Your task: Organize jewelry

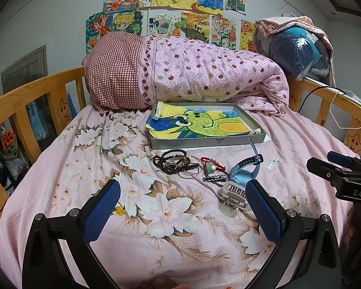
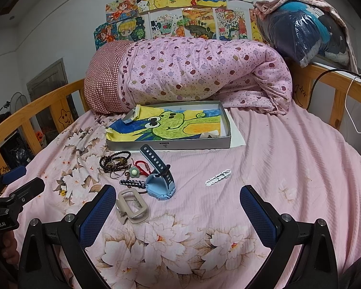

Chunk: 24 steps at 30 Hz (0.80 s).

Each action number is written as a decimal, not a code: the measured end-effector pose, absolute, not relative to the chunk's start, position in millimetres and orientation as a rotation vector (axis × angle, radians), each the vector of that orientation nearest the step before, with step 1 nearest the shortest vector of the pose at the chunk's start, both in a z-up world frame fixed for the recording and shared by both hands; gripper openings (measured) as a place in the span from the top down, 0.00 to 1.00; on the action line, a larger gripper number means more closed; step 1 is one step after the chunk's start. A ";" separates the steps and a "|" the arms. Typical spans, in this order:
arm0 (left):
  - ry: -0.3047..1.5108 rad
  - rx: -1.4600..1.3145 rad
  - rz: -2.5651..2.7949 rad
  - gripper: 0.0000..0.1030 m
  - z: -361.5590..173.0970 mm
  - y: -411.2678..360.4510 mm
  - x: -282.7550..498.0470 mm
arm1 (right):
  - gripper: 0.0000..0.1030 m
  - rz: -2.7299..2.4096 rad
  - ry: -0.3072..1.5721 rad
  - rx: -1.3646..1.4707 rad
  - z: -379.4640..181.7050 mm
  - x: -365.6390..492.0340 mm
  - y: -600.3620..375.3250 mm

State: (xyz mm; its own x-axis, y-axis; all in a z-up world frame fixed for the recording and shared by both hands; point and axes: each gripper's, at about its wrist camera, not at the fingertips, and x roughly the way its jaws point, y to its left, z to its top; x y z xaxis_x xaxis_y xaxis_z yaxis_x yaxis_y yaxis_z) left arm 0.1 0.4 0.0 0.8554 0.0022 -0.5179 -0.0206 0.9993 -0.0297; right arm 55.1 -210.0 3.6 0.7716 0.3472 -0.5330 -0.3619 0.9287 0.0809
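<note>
A small pile of jewelry lies on the pink bedsheet: dark bead bracelets (image 1: 173, 162) (image 2: 114, 160), a red cord charm (image 1: 210, 162) (image 2: 142, 166), a dark hair clip (image 1: 214, 178) (image 2: 132, 183), a blue watch (image 1: 246, 172) (image 2: 160, 183), a beige claw clip (image 1: 232, 196) (image 2: 131, 207) and a white clip (image 1: 272, 163) (image 2: 217, 177). Behind them stands a grey box lid (image 1: 204, 142) (image 2: 170, 144) lined with a frog drawing. My left gripper (image 1: 183, 207) is open, just short of the pile. My right gripper (image 2: 178, 210) is open, empty, near the claw clip and the white clip.
A rolled pink quilt (image 1: 192, 74) (image 2: 192, 72) lies behind the box. Wooden bed rails (image 1: 36, 96) (image 2: 337, 91) run along both sides. A plastic-wrapped bundle (image 1: 298, 50) sits at the back right. Cables (image 1: 337, 110) hang over the right rail.
</note>
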 end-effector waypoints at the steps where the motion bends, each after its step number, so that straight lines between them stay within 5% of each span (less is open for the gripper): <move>1: 0.545 -0.035 0.013 0.01 -1.0 -0.4 -0.2 | 0.00 0.379 0.572 -0.026 2.9 54.8 -211.1; 24: 0.822 -0.049 -0.265 0.02 -38.8 -28.3 55.0 | 0.00 0.536 0.792 -0.090 -9.0 160.6 -251.2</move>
State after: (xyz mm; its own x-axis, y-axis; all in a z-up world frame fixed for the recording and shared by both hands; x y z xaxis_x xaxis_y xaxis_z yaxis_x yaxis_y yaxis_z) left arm 55.0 -28.3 -38.8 0.6501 -0.2519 -0.7168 0.2139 0.9660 -0.1455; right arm 160.6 -251.2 -9.0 0.5765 0.4247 -0.6980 -0.4906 0.8631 0.1198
